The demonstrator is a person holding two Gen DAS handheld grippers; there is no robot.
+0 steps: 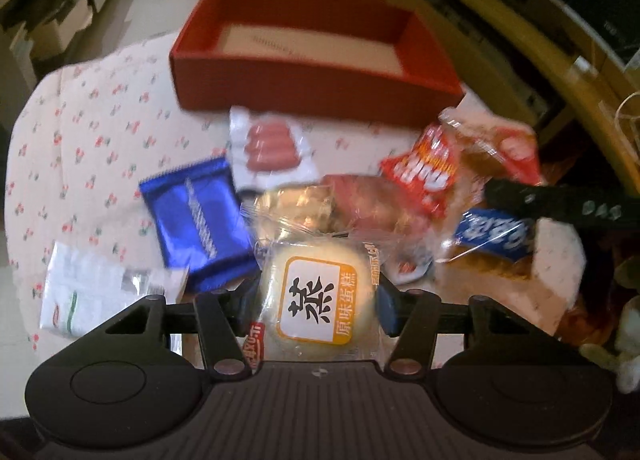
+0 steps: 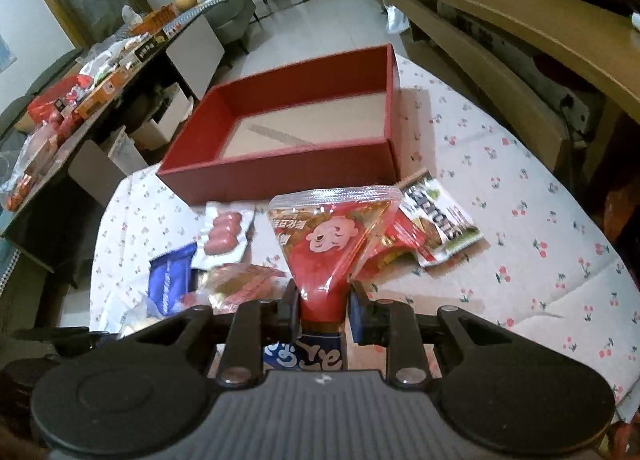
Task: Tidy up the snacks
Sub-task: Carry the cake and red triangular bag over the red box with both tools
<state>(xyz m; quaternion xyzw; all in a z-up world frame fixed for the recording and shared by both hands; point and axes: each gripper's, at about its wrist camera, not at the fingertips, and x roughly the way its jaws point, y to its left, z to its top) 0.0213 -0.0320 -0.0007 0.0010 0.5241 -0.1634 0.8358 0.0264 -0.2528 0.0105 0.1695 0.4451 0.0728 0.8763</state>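
Note:
My left gripper [image 1: 316, 310] is shut on a clear-wrapped steamed cake packet [image 1: 320, 284] with an orange-framed label, its pads pressing both sides. My right gripper [image 2: 320, 304] is shut on the narrow end of a red pouch [image 2: 328, 236] with a cartoon face, held upright in front of the empty red box [image 2: 280, 175]. In the left wrist view the red box [image 1: 304, 83] stands beyond the pile. A sausage packet [image 1: 270, 147], a blue foil packet [image 1: 198, 221] and a red chip bag [image 1: 424, 171] lie on the cloth.
A seaweed packet [image 2: 440, 219] and a red wrapper [image 2: 400, 236] lie right of the pouch. A white sachet [image 1: 92, 292] rests at the near left. The cherry-print cloth [image 2: 520, 260] covers the table. A wooden cabinet [image 2: 520, 39] stands right, a cluttered dark side table [image 2: 80, 107] left.

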